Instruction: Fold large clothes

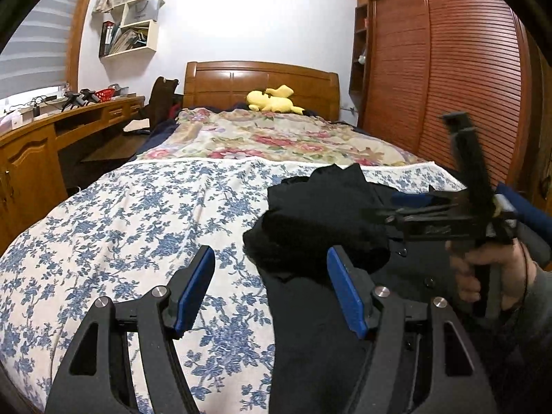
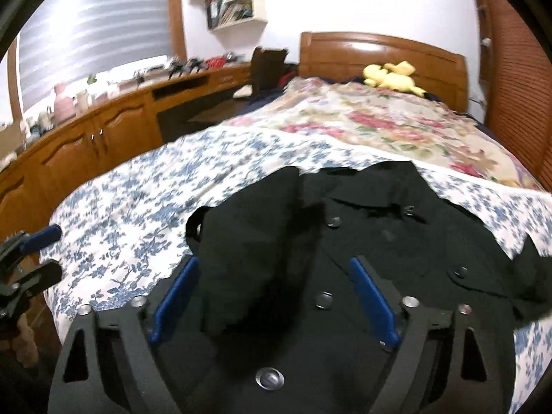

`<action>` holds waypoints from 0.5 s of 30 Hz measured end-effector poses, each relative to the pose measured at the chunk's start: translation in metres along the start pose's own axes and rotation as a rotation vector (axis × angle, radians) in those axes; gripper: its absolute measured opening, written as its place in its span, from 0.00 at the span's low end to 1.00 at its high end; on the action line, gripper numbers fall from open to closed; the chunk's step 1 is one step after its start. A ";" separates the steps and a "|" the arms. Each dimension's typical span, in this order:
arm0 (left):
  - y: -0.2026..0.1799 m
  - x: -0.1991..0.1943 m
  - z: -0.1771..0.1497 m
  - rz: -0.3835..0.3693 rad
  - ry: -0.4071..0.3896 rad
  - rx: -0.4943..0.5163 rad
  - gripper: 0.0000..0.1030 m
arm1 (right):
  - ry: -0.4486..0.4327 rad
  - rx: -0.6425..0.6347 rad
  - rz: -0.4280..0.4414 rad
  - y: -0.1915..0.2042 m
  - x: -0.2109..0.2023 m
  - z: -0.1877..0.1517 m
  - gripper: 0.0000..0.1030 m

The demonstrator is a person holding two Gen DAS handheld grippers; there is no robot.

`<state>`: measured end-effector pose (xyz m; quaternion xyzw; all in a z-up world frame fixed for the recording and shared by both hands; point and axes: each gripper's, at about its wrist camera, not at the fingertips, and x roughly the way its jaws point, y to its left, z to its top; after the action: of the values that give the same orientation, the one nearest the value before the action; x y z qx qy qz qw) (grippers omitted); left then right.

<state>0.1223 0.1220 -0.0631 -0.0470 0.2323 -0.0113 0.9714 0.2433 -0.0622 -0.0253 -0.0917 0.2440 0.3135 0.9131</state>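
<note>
**Black coat lies on the bed, both tools spread above it**

The bed (image 1: pixel 145 214) fills most of both views, its near half covered by a white sheet with blue flowers (image 1: pixel 120 241) and its far half by a cream blanket with red and pink roses (image 1: pixel 276 138). A wooden headboard (image 1: pixel 258 82) stands at the far end, and a slatted wooden wardrobe (image 1: pixel 448 69) runs along the right side. On the left a long wooden worktop (image 1: pixel 51 127) carries small clutter too blurred to name, under a window blind (image 1: pixel 31 62); white wall shelves (image 1: pixel 134 27) hang above it.

The black coat (image 2: pixel 379 241) lies on the blue-flowered sheet toward the bed's near right side. It shows round metal snaps (image 2: pixel 323 300) down its front, and one part of it, seemingly a sleeve, is bunched and doubled over on top at its left.

The left tool (image 1: pixel 270 289) hovers at the coat's left edge with its blue pads (image 1: pixel 195 289) spread apart; nothing is between them but sheet and the coat's edge below. The right tool (image 2: pixel 274 302) is held over the coat, its pads also apart, with the bunched black fabric lying between them; neither pad presses on it. In the left wrist view the right tool is blurred, gripped by a hand (image 1: pixel 483 269) in a grey sleeve.

A yellow plush toy (image 1: pixel 272 100) lies against the headboard.
</note>
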 end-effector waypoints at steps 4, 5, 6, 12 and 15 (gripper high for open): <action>0.008 -0.003 -0.001 0.000 -0.008 -0.012 0.66 | 0.078 -0.020 0.002 0.003 0.023 -0.003 0.38; 0.009 -0.004 -0.002 0.002 -0.009 -0.011 0.66 | 0.082 -0.022 0.003 0.001 0.023 -0.006 0.28; 0.009 -0.004 -0.002 0.005 -0.011 -0.009 0.66 | 0.076 -0.018 0.006 -0.003 0.021 -0.007 0.19; 0.008 -0.003 -0.003 -0.012 -0.010 -0.012 0.66 | 0.027 0.045 -0.167 -0.040 -0.003 -0.018 0.13; 0.006 -0.001 -0.002 -0.019 -0.006 -0.007 0.66 | 0.084 0.063 -0.239 -0.059 0.002 -0.035 0.17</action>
<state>0.1207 0.1279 -0.0653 -0.0527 0.2291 -0.0198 0.9718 0.2672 -0.1188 -0.0557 -0.1044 0.2789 0.1904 0.9354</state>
